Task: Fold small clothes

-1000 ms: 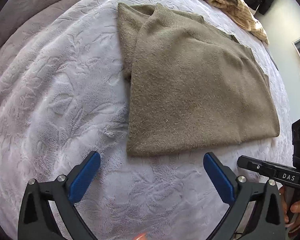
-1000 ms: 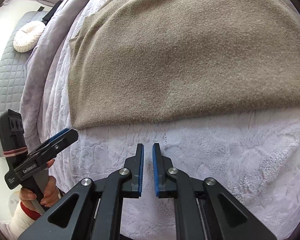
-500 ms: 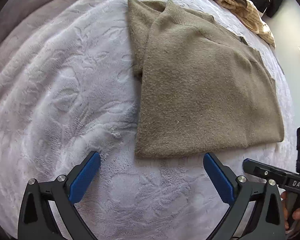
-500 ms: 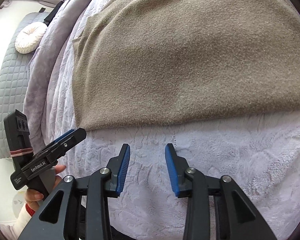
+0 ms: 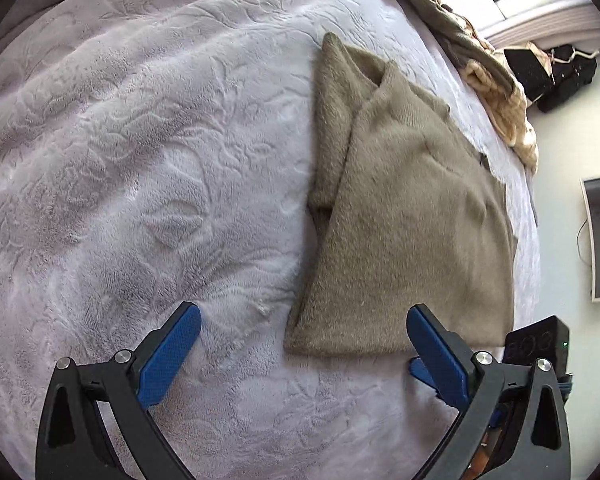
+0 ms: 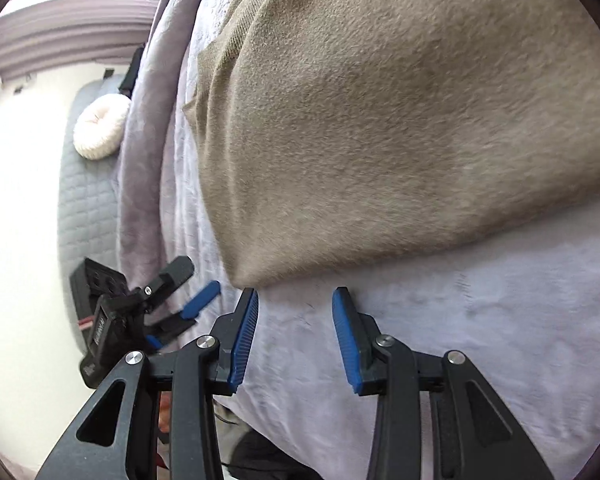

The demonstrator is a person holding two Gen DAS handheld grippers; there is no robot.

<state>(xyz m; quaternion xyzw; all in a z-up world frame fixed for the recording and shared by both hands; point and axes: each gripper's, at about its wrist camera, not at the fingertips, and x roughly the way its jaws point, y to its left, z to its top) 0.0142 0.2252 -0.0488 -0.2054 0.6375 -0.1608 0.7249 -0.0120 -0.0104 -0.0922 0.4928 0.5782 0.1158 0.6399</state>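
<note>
Under me spreads a pale lilac blanket (image 5: 148,168) with an embossed leafy pattern, covering the bed. Far ahead of my left claw, to its right, a heap of cream and olive cloth (image 5: 496,92) lies at the bed's edge, with a black bag (image 5: 556,76) past it. Off to my right claw's left, a round white cushion (image 6: 100,128) rests on a grey quilted pad (image 6: 86,200).
</note>
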